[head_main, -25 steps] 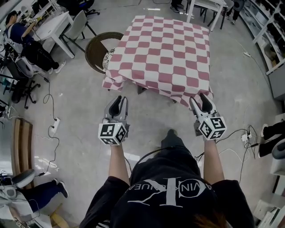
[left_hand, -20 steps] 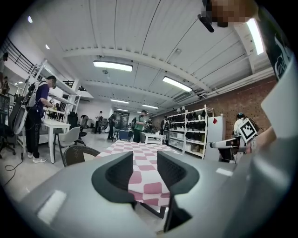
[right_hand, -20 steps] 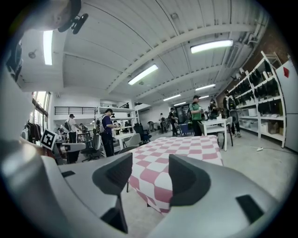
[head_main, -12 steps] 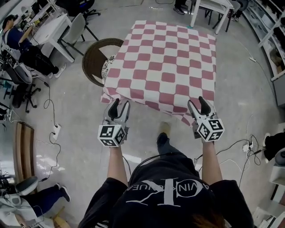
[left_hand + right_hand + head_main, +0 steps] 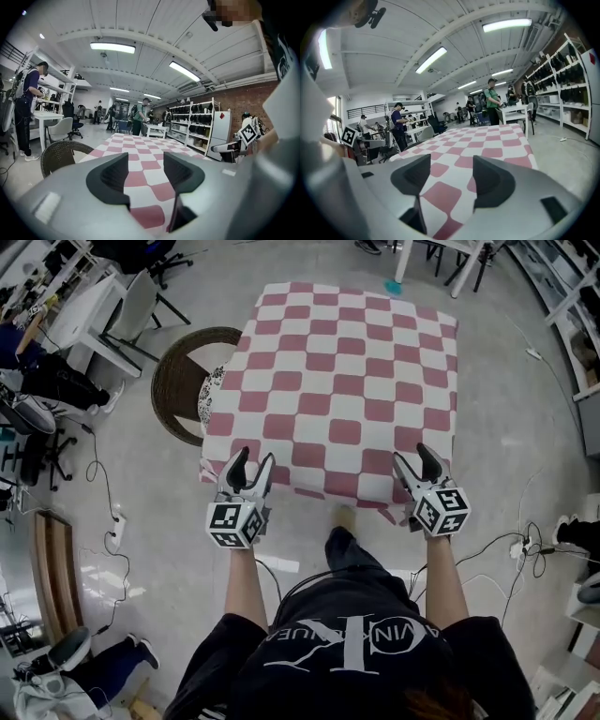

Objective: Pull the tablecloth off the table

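Note:
A red-and-white checked tablecloth (image 5: pixel 342 390) covers a square table and hangs over its edges. Held apart in the head view, my left gripper (image 5: pixel 249 463) is over the cloth's near left corner and my right gripper (image 5: pixel 418 457) over its near right corner. Both stand open, and their jaws have just been opening. In the left gripper view the cloth (image 5: pixel 140 161) shows in the gap of the left gripper (image 5: pixel 145 171), with no pad pressing on it. The right gripper (image 5: pixel 451 174) likewise has the cloth (image 5: pixel 487 145) in its gap, untouched.
A round wicker chair (image 5: pixel 178 381) stands against the table's left side. White desks, office chairs and people (image 5: pixel 84 315) fill the far left. Cables and power strips lie on the floor (image 5: pixel 112 517) (image 5: pixel 518 549). Shelving (image 5: pixel 577 296) lines the right wall.
Both grippers have moved forward from short of the table to over the cloth's near edge. The left jaws have spread visibly wider, the right a little.

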`<state>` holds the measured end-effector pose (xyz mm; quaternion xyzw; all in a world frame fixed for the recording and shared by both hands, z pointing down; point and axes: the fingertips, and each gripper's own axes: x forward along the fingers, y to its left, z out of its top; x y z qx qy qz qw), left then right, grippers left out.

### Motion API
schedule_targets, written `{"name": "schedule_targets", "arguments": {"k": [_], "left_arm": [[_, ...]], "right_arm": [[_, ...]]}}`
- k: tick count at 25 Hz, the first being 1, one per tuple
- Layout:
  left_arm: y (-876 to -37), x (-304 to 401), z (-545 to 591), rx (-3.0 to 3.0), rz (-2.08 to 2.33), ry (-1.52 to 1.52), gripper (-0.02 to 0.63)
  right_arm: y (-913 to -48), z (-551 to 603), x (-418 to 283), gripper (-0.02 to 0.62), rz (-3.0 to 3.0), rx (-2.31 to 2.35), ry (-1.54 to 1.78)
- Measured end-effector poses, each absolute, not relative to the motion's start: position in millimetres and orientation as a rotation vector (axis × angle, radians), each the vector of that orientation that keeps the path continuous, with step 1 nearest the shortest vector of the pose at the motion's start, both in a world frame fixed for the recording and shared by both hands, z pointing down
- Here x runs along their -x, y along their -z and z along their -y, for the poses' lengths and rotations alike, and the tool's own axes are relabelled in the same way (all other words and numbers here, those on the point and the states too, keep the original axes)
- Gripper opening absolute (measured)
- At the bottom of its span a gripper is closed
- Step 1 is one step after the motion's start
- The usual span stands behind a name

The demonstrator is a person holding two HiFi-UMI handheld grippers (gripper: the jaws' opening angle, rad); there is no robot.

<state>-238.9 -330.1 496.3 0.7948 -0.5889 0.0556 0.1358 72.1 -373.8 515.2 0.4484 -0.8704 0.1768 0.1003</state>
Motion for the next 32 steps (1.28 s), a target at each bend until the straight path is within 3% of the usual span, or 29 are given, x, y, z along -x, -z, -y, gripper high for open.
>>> {"name": "schedule_targets", "arguments": {"k": [12, 22, 32], "left_arm": [[-535.8, 224.6, 411.7, -2.279, 1.602, -0.303, 0.245], [-568.8, 255.4, 430.5, -2.172, 1.581, -0.407, 0.290], [-597.6, 298.7, 477.4, -2.102, 1.514, -0.634, 0.387]], "right_arm": [[-560.7, 440.7, -96.9, 0.279, 2.420, -1.344, -0.635], [-595.5, 471.0, -117.0, 0.288, 2.252, -1.366, -0.665], [-606.5, 500.9, -150.7, 0.302, 2.043, -1.516, -0.717]]}}
